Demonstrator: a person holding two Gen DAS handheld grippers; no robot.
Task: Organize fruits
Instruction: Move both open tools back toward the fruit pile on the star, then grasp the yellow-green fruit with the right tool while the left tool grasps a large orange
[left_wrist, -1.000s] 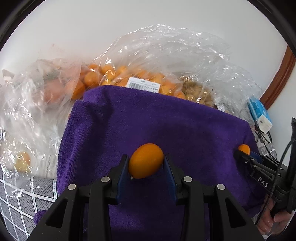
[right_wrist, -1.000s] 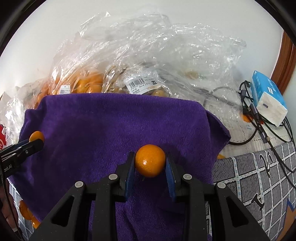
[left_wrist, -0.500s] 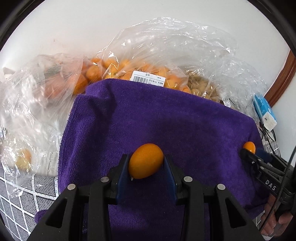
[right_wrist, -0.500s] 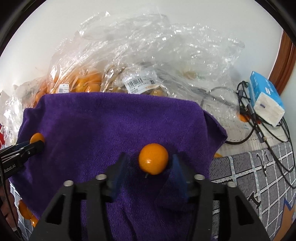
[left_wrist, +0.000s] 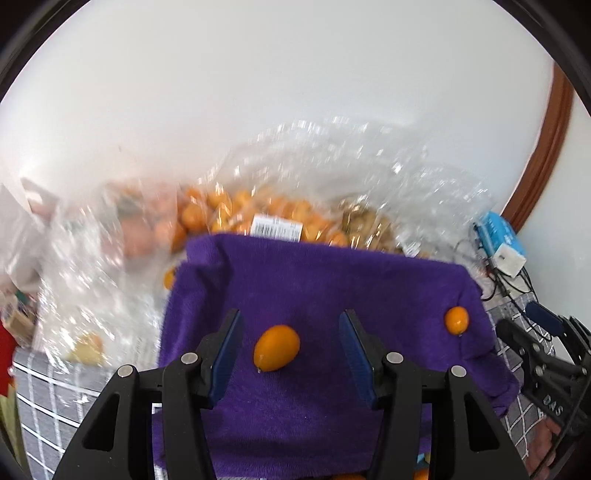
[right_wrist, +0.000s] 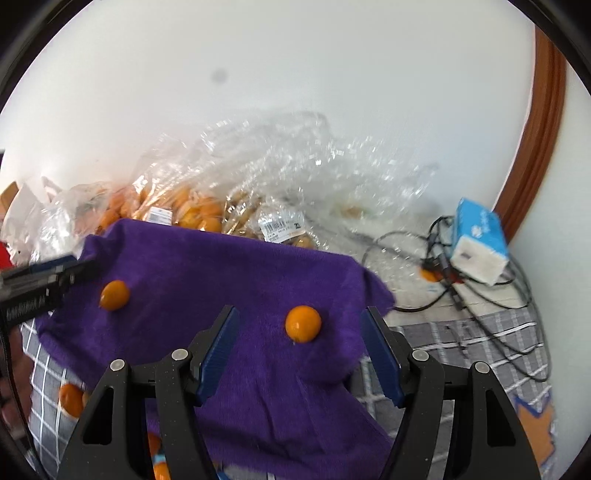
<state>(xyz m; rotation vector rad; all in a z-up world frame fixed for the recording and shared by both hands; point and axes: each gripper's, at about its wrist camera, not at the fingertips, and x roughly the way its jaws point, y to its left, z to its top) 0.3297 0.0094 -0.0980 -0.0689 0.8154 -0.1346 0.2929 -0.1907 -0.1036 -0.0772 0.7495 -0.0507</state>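
Both little oranges lay on the purple towel (left_wrist: 332, 288). The left gripper (left_wrist: 291, 354) and right gripper (right_wrist: 300, 349) were opening, touching neither the oval kumquat (left_wrist: 276, 352) nor the round kumquat (right_wrist: 303, 324). Next, I think, came reaching into the plastic bags (right_wrist: 258, 184) for more fruit.

Purple towel (left_wrist: 325, 288): open surface between two kumquats (left_wrist: 276, 352) (left_wrist: 456, 320); far edge blocked by fruit-filled plastic bags (left_wrist: 295, 206); right side obstructed by cables (right_wrist: 461, 295) and blue box (right_wrist: 480, 240).
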